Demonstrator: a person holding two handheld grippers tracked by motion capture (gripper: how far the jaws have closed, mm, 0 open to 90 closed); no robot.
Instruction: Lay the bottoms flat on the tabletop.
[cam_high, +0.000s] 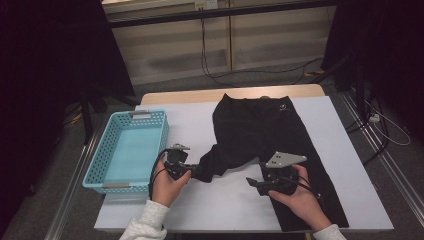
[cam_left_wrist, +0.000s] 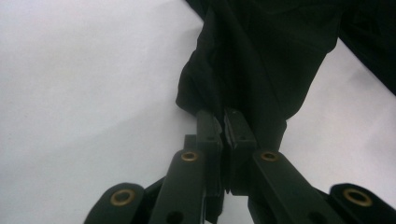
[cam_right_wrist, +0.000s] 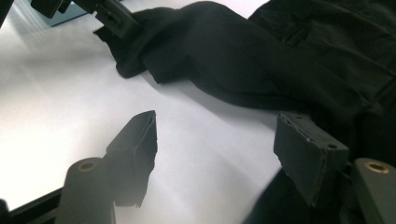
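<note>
- The left tool (cam_high: 192, 171) has its jaws pressed together on the hem of one leg of the black trousers (cam_high: 260, 132); in the left gripper view the pads (cam_left_wrist: 232, 128) meet with a fold of dark cloth pinched between them.
- No earlier picture is needed to read that grip: the cloth bunches up right at the jaw tips and fans out beyond them.
- The right tool (cam_high: 252, 183) stands with its jaws apart and nothing between them; in the right gripper view one pad (cam_right_wrist: 135, 140) hangs over bare white surface and the other sits at the edge of the dark cloth.
- The right tool is just beside the other trouser leg, which runs down toward the near edge of the tabletop (cam_high: 210, 200).
- The trousers lie on the white tabletop with the waistband at the far side; the leg held by the left tool bends across toward the left, its end lifted and gathered.
- The person's left hand (cam_high: 167, 186) and right hand (cam_high: 300, 197) come in from the near edge, each wrapped around its tool.
- A light blue basket (cam_high: 100, 165) with perforated walls sits at the left edge of the tabletop, just beside the left tool, with no cloth inside it.
</note>
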